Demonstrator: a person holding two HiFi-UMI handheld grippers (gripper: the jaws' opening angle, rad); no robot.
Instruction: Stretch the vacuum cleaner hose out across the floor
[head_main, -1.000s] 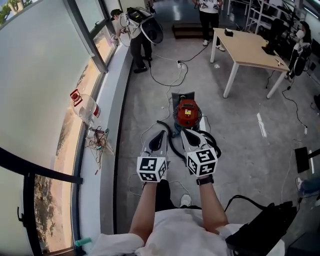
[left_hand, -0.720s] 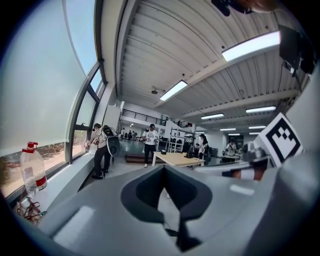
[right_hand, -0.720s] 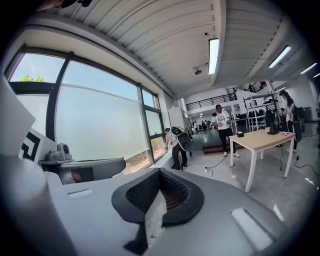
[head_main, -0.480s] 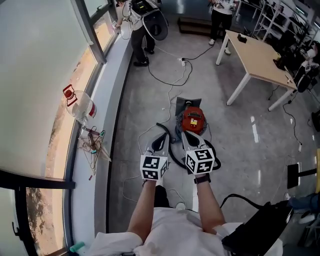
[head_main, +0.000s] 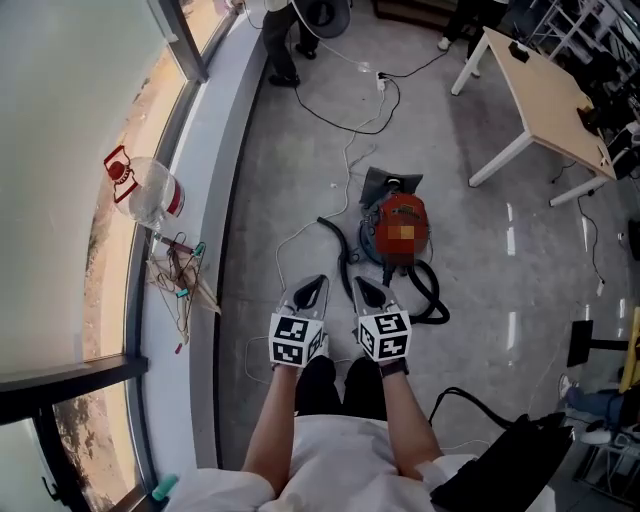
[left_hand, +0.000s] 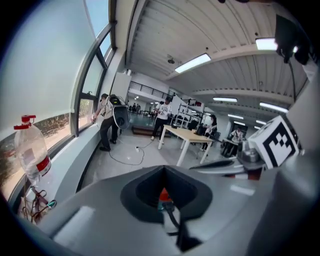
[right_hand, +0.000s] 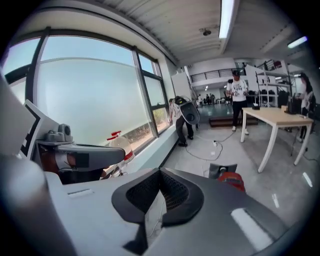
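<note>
The left gripper (head_main: 314, 284) and the right gripper (head_main: 362, 286) are held side by side, just apart, low over the floor (head_main: 290, 170); the jaws of each are pressed together and nothing is clamped in either. Smooth grey shells with dark, pointed pads are shown, and a cube with square markers is carried at the back of each. The hose (head_main: 432, 300), black, ribbed and flexible, is found just beyond the right gripper's tip, where it is coiled in a loop beside the vacuum cleaner (head_main: 405, 208), a rounded red canister; a second curved stretch is laid near the canister's left side. A thin white cable (head_main: 300, 235) is trailed over the polished grey concrete. Room is bounded on the left by a long pale window sill (head_main: 205, 200), on which a clear plastic bottle (head_main: 145, 190) is stood, and at the upper right by a table (head_main: 550, 90) with a light wooden top. Open floor is left between the canister and the table.
</note>
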